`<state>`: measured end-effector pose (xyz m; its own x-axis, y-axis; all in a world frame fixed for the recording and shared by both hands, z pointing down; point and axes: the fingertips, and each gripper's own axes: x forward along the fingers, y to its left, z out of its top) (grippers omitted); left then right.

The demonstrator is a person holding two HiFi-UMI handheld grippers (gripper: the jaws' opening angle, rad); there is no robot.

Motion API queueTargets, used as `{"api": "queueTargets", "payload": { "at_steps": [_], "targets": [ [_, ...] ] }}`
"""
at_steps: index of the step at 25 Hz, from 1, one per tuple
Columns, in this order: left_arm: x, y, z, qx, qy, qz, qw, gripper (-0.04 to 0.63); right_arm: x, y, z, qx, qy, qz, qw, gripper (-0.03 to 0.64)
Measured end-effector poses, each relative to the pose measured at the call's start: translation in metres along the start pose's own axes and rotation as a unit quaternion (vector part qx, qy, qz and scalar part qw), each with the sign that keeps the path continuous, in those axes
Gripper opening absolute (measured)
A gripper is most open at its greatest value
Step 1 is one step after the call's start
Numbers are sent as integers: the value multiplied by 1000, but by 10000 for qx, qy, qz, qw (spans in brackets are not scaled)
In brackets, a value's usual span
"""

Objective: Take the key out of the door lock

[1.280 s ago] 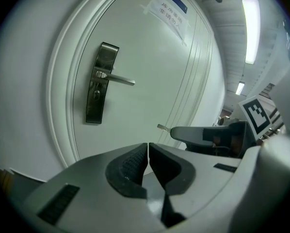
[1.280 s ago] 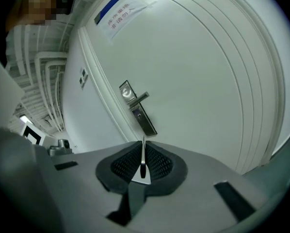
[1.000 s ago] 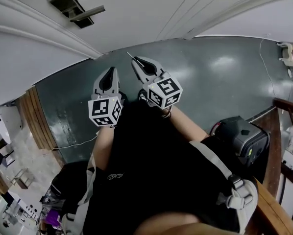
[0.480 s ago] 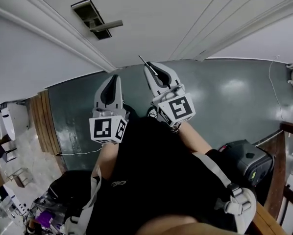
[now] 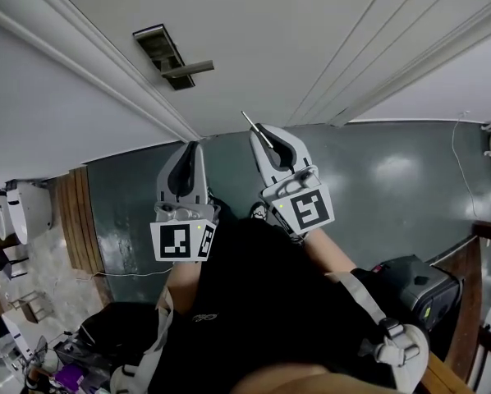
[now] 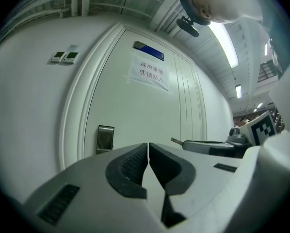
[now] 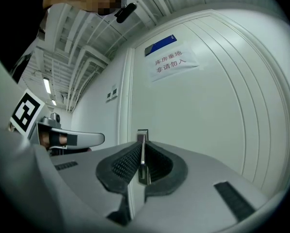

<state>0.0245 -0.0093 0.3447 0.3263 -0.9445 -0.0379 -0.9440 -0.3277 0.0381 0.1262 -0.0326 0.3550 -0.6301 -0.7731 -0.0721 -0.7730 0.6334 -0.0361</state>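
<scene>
**Item: key (image 7: 142, 161), held off the door**

Location: the key is clamped in the right gripper (image 5: 259, 129), well apart from the door lock (image 5: 158, 46). The lock is set on the white door (image 5: 270, 31) to the far left, above its handle (image 5: 188, 70). No contact between key and lock is seen.

Jaws: the right gripper's pads are closed narrowly on the key, whose flat faces are pressed between them. The left gripper (image 6: 148, 152) is closed pad to pad, with nothing between, and is held just beside the right one, on its left.

Orientation: the key's long axis is laid along the line of the jaws, roughly level. Its thin tip is pointed away from the person, toward the door and a little to the left. It is presented edge-on in the right gripper view; a short length is seen beyond the jaw tips in the head view.

Step in hand, as judged: the key is taken to be already free of the lock, so only a clean carry-off is left.

Handling notes:
- The squeeze is best kept steady — only part of the blade is caught by the pads, and a slip is possible.
- The wrist is best left untwisted, so the blade is not levered out of the grip.
- The tip is to be kept clear of the door face and handle.
- The left gripper is not needed and is best kept aside.
</scene>
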Motion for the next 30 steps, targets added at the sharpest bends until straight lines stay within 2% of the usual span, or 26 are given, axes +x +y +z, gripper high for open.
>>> {"api": "queueTargets", "payload": {
  "at_steps": [16, 30],
  "targets": [
    [-2, -9, 0, -21, -30, -59, 10000, 29, -3, 4, 12, -105, -230, -6, 9997, 31],
    [-7, -5, -5, -108, -48, 53, 9999, 29, -5, 9, 8, -60, -152, 139, 9998, 31]
  ]
}}
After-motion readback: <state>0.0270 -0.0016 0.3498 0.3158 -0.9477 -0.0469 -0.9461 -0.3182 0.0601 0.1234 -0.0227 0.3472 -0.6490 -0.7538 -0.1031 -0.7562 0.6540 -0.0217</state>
